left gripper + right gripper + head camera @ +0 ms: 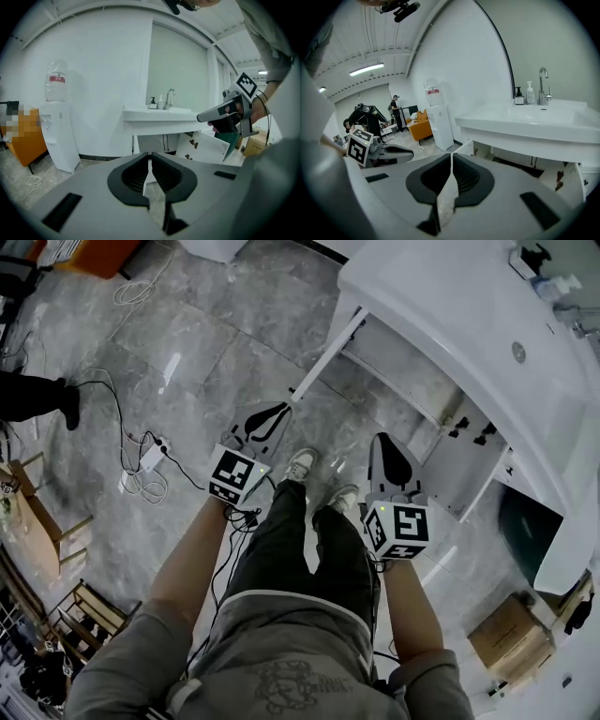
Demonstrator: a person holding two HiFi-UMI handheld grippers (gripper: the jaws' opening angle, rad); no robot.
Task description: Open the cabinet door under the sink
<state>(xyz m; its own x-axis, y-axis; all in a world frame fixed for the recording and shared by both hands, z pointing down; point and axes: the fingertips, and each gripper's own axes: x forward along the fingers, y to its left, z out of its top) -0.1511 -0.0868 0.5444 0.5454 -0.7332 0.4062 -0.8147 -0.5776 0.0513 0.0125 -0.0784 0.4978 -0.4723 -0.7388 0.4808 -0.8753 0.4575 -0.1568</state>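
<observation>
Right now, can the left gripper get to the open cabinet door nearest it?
Probably yes: the left gripper sits close to that cabinet door, with nothing between them. Its jaws are shut, so they must open first.

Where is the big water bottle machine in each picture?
Head view: not in it.
Left gripper view: water dispenser at the far left, against the wall.
Right gripper view: water dispenser left of centre, by the wall.
Shared landmark: the white sink.

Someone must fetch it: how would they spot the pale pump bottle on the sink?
Find the white sink, then the chrome faucet at its back. The pale pump bottle stands between the faucet and a short dark bottle; it is taller and lighter.
</observation>
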